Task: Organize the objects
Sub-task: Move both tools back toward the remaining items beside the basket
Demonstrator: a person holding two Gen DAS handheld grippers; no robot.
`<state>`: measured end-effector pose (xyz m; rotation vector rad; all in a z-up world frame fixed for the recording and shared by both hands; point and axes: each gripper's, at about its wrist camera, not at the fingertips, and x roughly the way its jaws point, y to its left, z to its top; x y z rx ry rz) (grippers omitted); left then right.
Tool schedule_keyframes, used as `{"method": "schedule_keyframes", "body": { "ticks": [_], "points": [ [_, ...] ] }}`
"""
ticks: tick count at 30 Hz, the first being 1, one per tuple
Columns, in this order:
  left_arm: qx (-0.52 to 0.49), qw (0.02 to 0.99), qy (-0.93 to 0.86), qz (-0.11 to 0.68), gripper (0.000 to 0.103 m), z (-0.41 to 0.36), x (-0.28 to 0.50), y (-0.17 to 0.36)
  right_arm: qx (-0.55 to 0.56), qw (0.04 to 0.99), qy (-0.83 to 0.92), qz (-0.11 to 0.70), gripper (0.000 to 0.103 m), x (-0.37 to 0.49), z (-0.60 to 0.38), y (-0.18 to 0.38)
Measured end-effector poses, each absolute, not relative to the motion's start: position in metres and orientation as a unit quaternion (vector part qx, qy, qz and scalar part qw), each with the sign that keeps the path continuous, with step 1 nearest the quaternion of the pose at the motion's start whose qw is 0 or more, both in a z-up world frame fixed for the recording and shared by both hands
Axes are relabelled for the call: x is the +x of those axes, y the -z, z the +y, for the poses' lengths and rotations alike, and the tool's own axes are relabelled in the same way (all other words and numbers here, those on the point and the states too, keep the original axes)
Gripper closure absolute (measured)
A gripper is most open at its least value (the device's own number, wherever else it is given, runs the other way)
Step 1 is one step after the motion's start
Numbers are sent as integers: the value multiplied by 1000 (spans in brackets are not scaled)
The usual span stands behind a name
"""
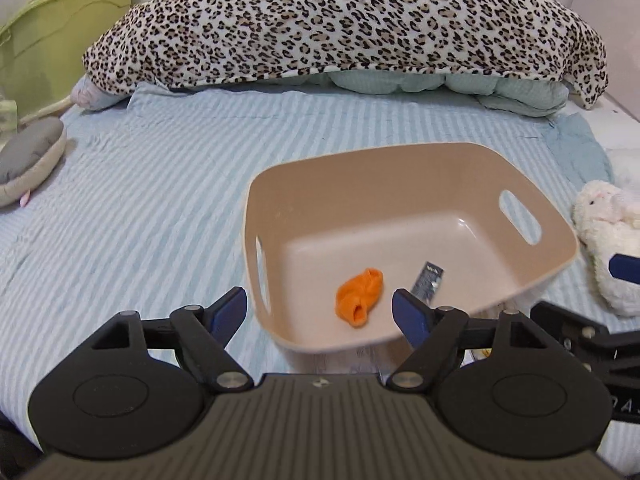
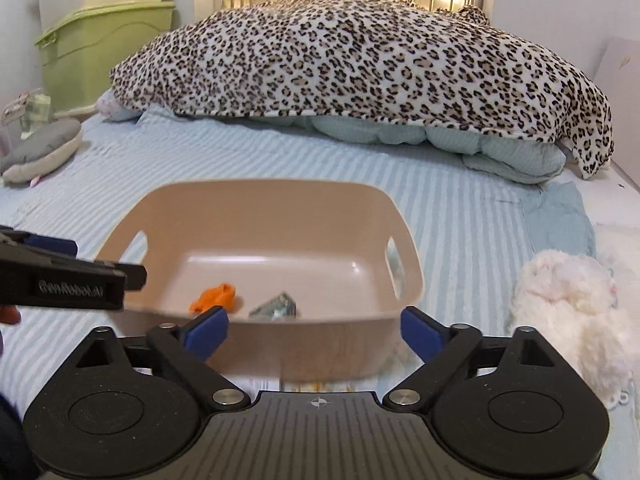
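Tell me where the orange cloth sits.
The orange cloth lies on the floor of the beige basket, near its front wall, left of the small foil packet.

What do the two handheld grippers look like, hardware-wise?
Both match: the left gripper and right gripper have blue fingertips on black linkage arms with silver pivot pins, round black housings on each side, and a ribbed grey centre plate. The left one's side, seen from the right wrist view, carries embossed lettering. No cables visible.

The basket (image 1: 400,184) is beige, the small cloth (image 1: 360,297) inside is orange. The bed sheet (image 1: 140,200) has light blue and white stripes; the blanket (image 1: 340,20) is leopard-spotted.
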<state>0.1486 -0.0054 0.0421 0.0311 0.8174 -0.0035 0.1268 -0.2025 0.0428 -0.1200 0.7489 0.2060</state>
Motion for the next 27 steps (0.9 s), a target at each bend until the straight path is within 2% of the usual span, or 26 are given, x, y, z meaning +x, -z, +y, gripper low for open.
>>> {"method": "schedule_keyframes", "body": {
  "ticks": [9,27],
  "points": [
    [2,911,5,412,22,5,109,-33,-76,898,-98,421,0,100,-209,-12],
    [-32,870,22,492,22,16,95,39,-90,844,-75,523,0,103,-221,63]
  ]
}}
